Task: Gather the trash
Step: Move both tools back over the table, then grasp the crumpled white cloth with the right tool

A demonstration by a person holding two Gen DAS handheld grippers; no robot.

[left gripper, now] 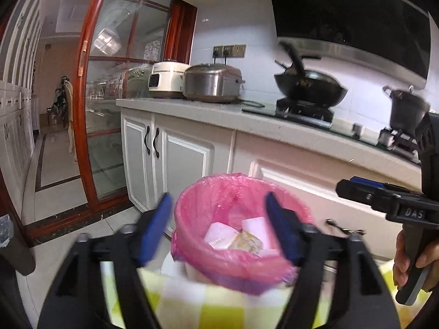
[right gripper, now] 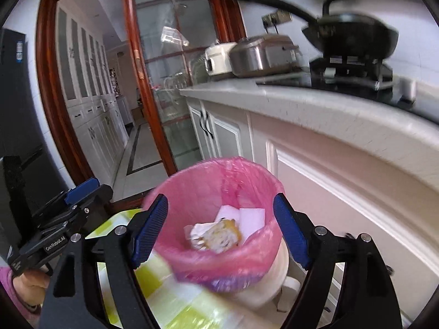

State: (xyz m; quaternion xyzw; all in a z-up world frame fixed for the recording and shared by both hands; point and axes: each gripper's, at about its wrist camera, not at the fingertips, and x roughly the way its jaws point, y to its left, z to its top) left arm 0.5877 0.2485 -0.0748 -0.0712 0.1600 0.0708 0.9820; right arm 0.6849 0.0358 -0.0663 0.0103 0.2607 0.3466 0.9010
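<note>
A white bin with a pink liner [left gripper: 203,200] [right gripper: 192,186] stands by the white cabinets. Inside lie white paper pieces [left gripper: 219,234] [right gripper: 252,218] and a yellowish crumpled scrap [left gripper: 247,242] [right gripper: 222,235]. My left gripper [left gripper: 218,220] is open and empty, its blue pads either side of the bin mouth, above it. My right gripper [right gripper: 221,223] is open and empty too, also over the bin mouth. The right gripper shows at the right edge of the left wrist view [left gripper: 384,197]; the left gripper shows at the left of the right wrist view [right gripper: 79,192].
A yellow-and-white checked cloth [left gripper: 219,301] [right gripper: 164,296] lies under the grippers. The counter [left gripper: 208,115] holds two rice cookers [left gripper: 211,82], a wok [left gripper: 310,86] and a pot [left gripper: 408,107]. A wood-framed glass door [left gripper: 90,109] and a tiled floor lie left.
</note>
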